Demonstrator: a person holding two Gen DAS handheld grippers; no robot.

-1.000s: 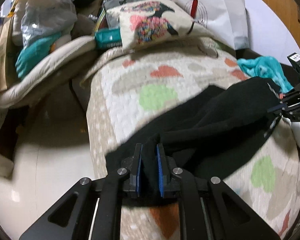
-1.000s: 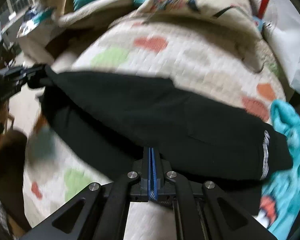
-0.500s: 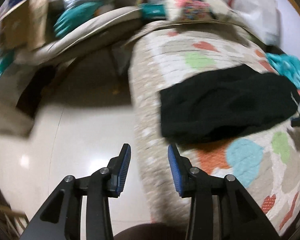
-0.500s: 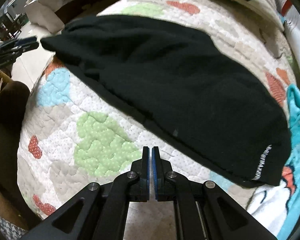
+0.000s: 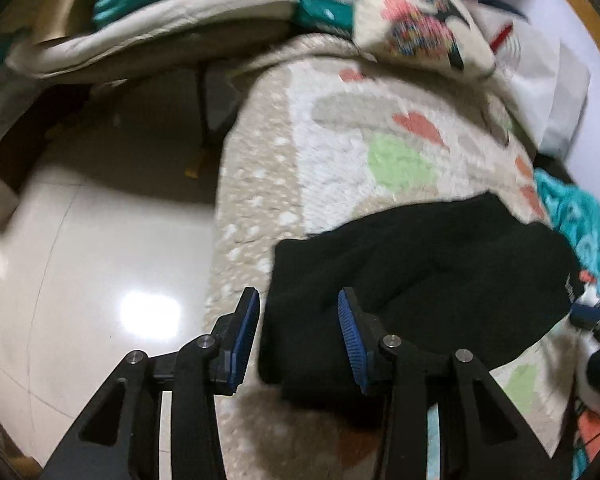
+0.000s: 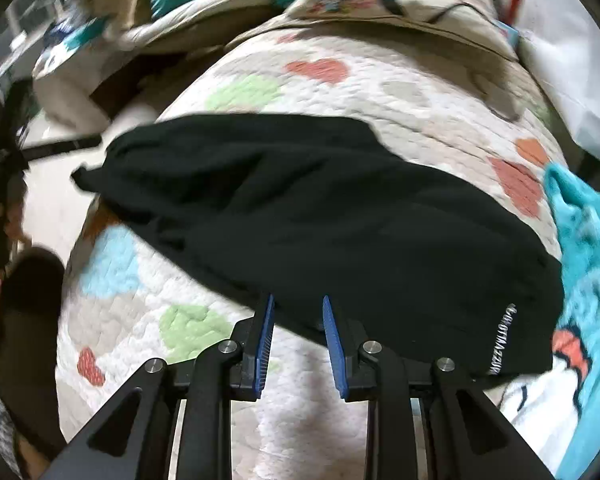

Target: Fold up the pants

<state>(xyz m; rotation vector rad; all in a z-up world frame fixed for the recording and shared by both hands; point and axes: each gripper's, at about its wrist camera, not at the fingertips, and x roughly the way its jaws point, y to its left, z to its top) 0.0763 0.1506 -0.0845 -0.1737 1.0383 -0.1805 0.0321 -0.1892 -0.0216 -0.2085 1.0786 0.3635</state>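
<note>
The black pants (image 5: 420,280) lie folded lengthwise across a quilted bed cover with coloured hearts (image 5: 340,152). My left gripper (image 5: 298,330) is open, its blue pads on either side of the pants' near left end, close to the bed's edge. In the right wrist view the pants (image 6: 320,216) stretch from left to right, with white lettering (image 6: 500,344) at the right end. My right gripper (image 6: 298,330) is open with the pants' near edge between its pads. The left gripper (image 6: 60,146) shows as a blurred dark bar at the far left.
A patterned pillow (image 5: 420,28) and white pillows (image 5: 540,64) lie at the bed's head. A turquoise cloth (image 6: 592,248) lies just right of the pants. Shiny tiled floor (image 5: 100,280) is left of the bed, with piled bedding (image 5: 160,24) beyond it.
Both grippers let go of the pants, which dropped flat on the bed. The left gripper swung out over the floor and came back to the pants' end. The right gripper has opened at the near edge.
</note>
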